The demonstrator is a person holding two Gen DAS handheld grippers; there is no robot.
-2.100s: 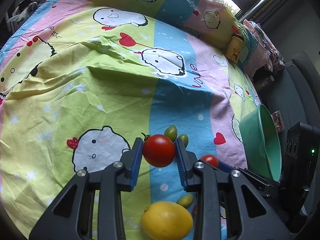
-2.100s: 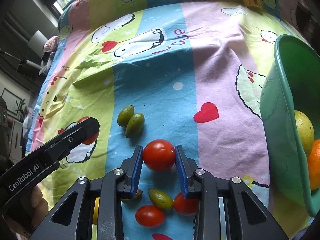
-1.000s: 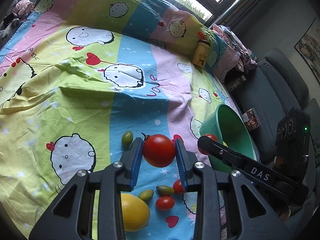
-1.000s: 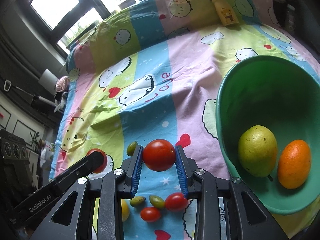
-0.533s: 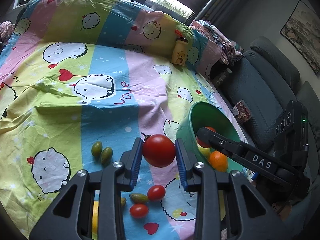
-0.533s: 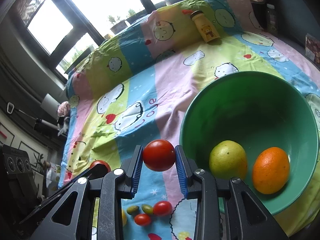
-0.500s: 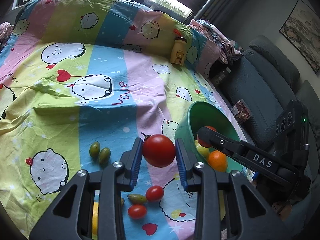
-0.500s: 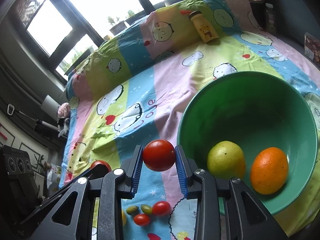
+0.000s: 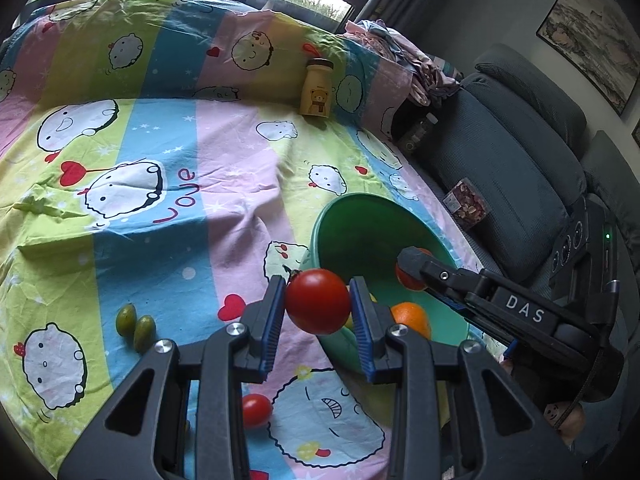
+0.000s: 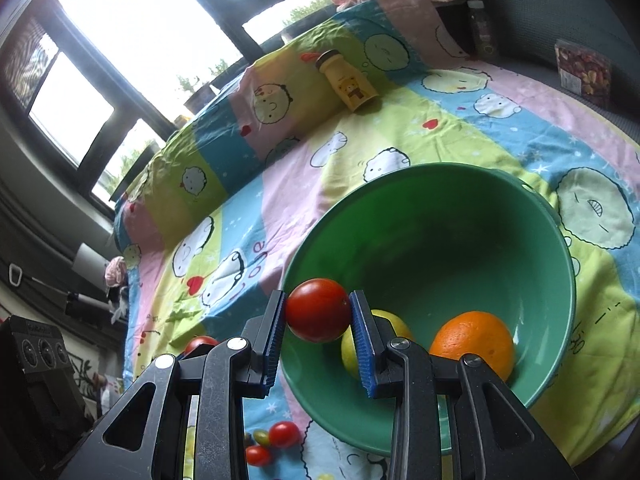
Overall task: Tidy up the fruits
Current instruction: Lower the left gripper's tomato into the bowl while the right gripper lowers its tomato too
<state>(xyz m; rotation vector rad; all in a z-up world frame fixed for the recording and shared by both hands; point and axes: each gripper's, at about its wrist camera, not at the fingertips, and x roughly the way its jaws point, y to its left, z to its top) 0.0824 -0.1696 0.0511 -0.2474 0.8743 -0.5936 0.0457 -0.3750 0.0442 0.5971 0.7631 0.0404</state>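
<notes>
Cartoon-printed bedsheet (image 9: 240,216) spreads under a green bowl (image 10: 460,216), and each gripper is clamped on a red tomato (right gripper (image 10: 318,312) already at the rim, left gripper (image 9: 318,302) just short of it).

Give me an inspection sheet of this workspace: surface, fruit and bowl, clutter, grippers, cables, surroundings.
Surface: cartoon-print sheet, wrinkled.
Job's things: green bowl holds an orange and a yellow-green fruit; two green olives and small tomatoes lie loose on the sheet.
Clutter: yellow bear bottle, upright.
Grippers: left gripper clamps a tomato; right gripper clamps another tomato at the bowl's rim.
Cables: nothing seen.
Surroundings: windows, grey sofa, snack box.
</notes>
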